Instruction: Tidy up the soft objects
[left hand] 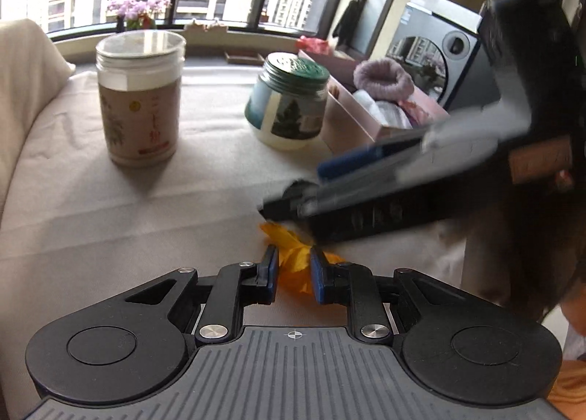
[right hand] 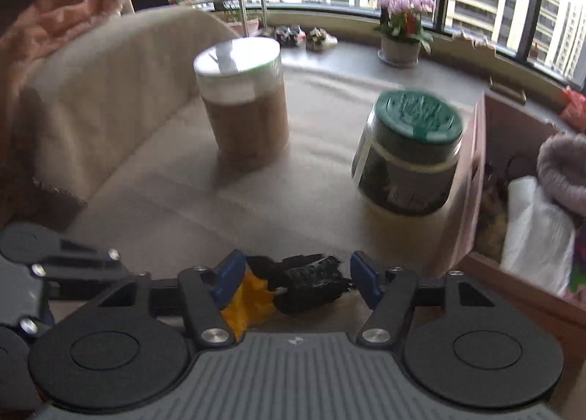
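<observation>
My left gripper is shut on an orange soft piece low over the beige cloth. My right gripper comes in from the right just above it, blurred. In the right wrist view my right gripper stands open around a black soft object that lies on the cloth beside the orange piece. A pink box to the right holds a purple scrunchie and white soft items.
A tall brown-label jar with a clear lid and a squat green-lid jar stand on the cloth-covered table. A cushion lies at the left. A potted plant sits on the window sill.
</observation>
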Tool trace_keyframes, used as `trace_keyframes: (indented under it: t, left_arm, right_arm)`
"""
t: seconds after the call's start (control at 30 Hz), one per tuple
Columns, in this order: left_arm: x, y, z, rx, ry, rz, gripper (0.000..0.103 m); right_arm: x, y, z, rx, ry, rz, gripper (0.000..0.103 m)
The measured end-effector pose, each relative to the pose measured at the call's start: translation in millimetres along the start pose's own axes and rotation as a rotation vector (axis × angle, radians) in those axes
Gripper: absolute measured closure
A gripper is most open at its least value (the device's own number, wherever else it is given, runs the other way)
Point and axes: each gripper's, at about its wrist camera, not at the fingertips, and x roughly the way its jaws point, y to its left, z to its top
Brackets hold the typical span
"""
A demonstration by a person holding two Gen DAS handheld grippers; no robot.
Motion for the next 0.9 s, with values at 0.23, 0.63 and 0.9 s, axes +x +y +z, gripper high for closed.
trace_keyframes:
  t: [0.23,0.63,0.9]
  left_arm:
    - [-1,-4,5,0.035,-0.016,-0.002,0.081]
    - [-8,-11,26,0.144,-0.059,-0.029,0.081]
    - [32,-33,13,0.373,0.14,0.067,0.078]
  right_arm:
    - [-17,-21,-6,0.053,0.003,0.045,0.083]
    - [-75,-56,-25,0.109,-0.104,0.028,0.09]
    - [-98,-82,-63,0.144,-0.08,-0.041,0.09]
